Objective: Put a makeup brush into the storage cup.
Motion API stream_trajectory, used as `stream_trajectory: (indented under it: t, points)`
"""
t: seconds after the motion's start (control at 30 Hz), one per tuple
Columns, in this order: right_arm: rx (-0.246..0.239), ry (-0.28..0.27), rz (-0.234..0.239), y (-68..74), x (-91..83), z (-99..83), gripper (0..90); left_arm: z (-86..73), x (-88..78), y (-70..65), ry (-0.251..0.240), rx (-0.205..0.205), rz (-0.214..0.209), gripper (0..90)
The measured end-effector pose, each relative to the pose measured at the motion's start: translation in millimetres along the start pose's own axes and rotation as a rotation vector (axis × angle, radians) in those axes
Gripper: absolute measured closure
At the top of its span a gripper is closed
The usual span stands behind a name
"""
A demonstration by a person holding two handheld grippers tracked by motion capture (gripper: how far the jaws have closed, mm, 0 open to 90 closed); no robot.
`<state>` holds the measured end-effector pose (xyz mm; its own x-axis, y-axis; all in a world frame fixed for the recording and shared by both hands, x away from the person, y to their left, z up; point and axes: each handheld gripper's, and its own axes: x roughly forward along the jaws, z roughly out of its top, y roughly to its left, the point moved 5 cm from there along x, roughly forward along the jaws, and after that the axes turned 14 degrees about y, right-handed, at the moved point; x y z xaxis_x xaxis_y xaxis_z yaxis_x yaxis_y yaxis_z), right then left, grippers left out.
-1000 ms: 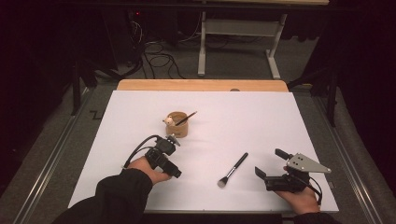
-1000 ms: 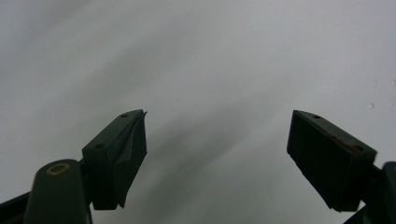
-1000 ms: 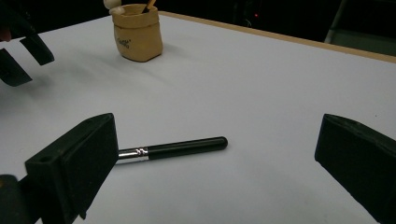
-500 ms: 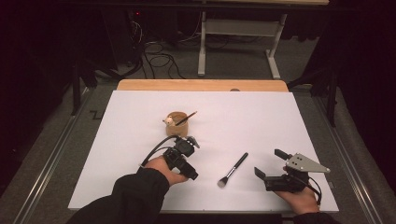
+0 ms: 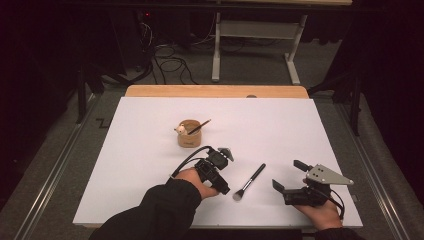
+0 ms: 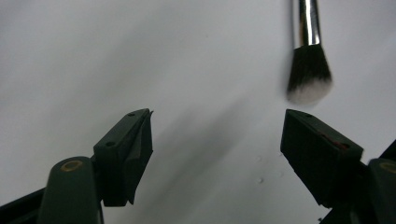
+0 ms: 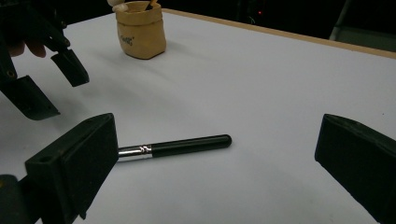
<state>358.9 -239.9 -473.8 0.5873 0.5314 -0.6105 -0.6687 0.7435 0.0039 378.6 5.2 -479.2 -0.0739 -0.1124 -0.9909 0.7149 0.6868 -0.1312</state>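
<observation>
1. The white table top (image 5: pixel 150 150) bears everything; both forearms come in over its near edge, and the two grippers stand well apart with the brush between them.
2. The left gripper (image 5: pixel 226 189) is tilted downward from a dark-sleeved arm; its jaws have just been closing a little, yet they stand apart with only bare table between them, grasping nothing.
3. The right gripper (image 5: pixel 289 176) rests low at the near edge in the right hand (image 5: pixel 320 212), held level and aimed across the table toward the left gripper; jaws wide apart, empty.
4. The makeup brush (image 5: pixel 250 181) lies flat just beside the left gripper's tips, untouched; its long axis runs diagonally, bristles toward the person, black handle pointing away and rightward; in the left gripper view its bristle head (image 6: pixel 308 77) sits just beyond the right-hand jaw.
5. The tan cup (image 5: pixel 189 134), with a stick leaning in it, stands beyond the left gripper.
</observation>
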Motion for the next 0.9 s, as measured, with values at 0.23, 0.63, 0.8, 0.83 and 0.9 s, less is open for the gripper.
stream_trajectory:
  t: [0.23, 0.63, 0.8, 0.83, 0.9]
  points:
    - [0.001, 0.0, -0.001, 0.1, -0.4, -0.2, 0.2, 14.0, 2.0, -13.6, -0.007, 0.026, -0.022, 30.9]
    - [0.006, -0.005, -0.004, -1.1, -0.9, 0.0, 0.2, 33.6, 8.4, -33.8, -0.016, 0.06, -0.021, 36.4]
    - [0.005, -0.004, -0.006, -1.2, -0.8, 0.1, 0.2, 39.7, 10.7, -38.8, -0.017, 0.07, -0.017, 39.4]
    - [0.006, -0.005, -0.005, -1.2, -0.8, 0.1, 0.2, 40.6, 11.1, -39.4, -0.018, 0.071, -0.017, 39.8]
    - [0.007, -0.004, -0.005, -1.2, -1.2, 0.2, 0.3, 41.7, 12.0, -40.2, -0.018, 0.071, -0.022, 40.0]
